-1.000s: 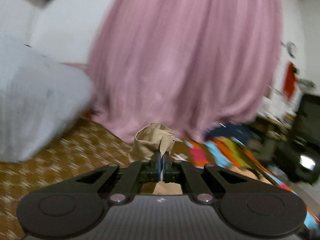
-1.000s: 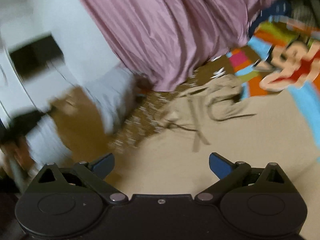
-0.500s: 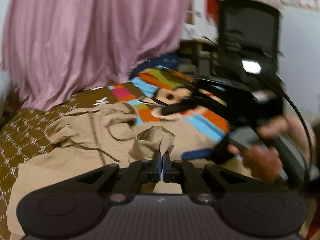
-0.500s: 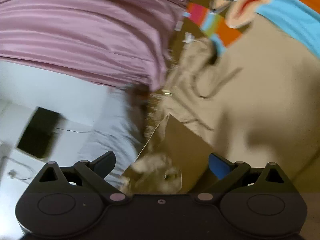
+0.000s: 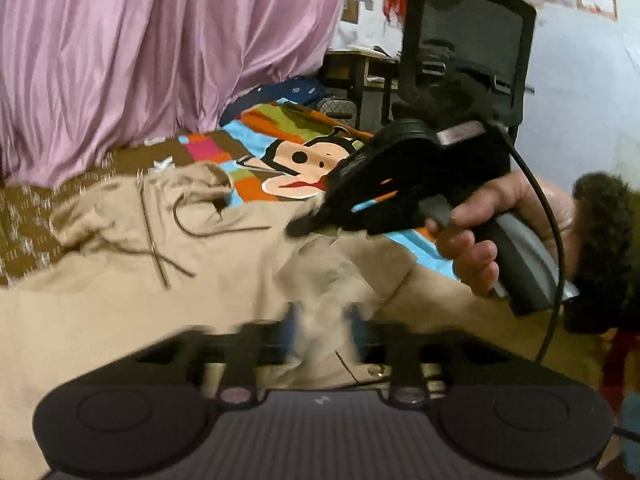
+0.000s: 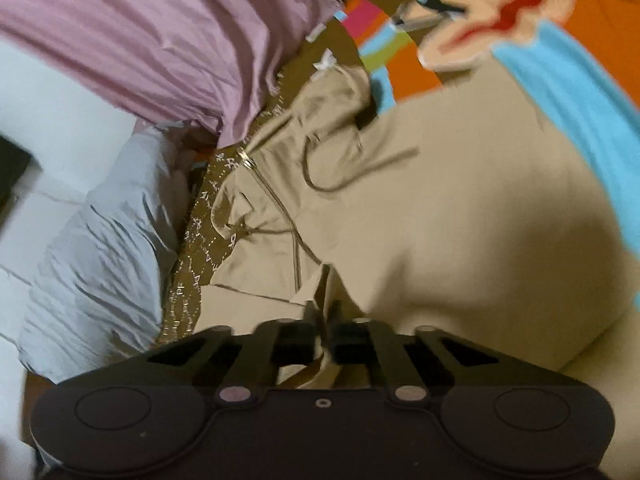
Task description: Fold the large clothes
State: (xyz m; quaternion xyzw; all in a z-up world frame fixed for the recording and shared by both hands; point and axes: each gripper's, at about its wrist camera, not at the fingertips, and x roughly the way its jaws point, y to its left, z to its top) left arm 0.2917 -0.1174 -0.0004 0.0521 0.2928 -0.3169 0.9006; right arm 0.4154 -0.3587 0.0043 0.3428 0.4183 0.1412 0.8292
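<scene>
A beige zip hoodie (image 5: 132, 280) lies spread on the bed, hood and drawstrings toward the far side; it also fills the right wrist view (image 6: 460, 208). My left gripper (image 5: 322, 328) is blurred, its jaws a little apart with a bunched fold of the hoodie between them. My right gripper (image 6: 323, 320) is shut on a fold of the hoodie near the zipper (image 6: 280, 208). In the left wrist view the right gripper (image 5: 400, 184) is held by a hand (image 5: 480, 240) just above the cloth at the right.
A colourful monkey-print bedspread (image 5: 304, 160) and a brown patterned sheet (image 5: 24, 224) lie under the hoodie. A pink curtain (image 5: 160, 48) hangs behind. A black mesh chair (image 5: 464, 52) stands at the far right. A grey pillow (image 6: 96, 256) lies left of the hoodie.
The left gripper's jaws, shut on a hoodie fold before, have parted slightly. The right gripper, open before, has closed on a hoodie fold. Both views swung down toward the garment.
</scene>
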